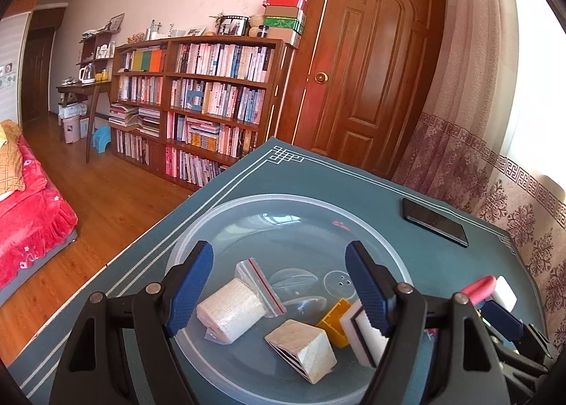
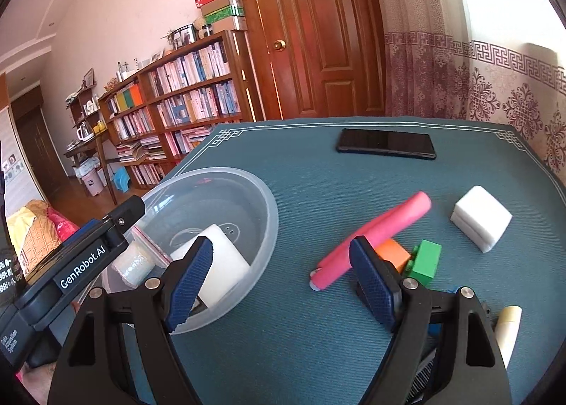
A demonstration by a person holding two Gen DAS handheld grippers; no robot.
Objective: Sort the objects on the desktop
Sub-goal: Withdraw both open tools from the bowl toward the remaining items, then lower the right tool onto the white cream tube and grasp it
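Sorting continues: left gripper (image 1: 279, 284) hangs spread over the clear round plastic bowl (image 1: 219, 217), holding nothing. Right gripper (image 2: 283, 270), also spread and empty — the pink cylindrical marker (image 2: 375, 228) lies just beyond its right jaw; approach it crosswise.

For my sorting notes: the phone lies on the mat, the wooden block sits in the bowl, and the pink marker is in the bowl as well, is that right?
Not quite: the pink marker lies on the mat, outside the bowl, as the right wrist view shows. The phone is on the mat and the wooden block is in the bowl.
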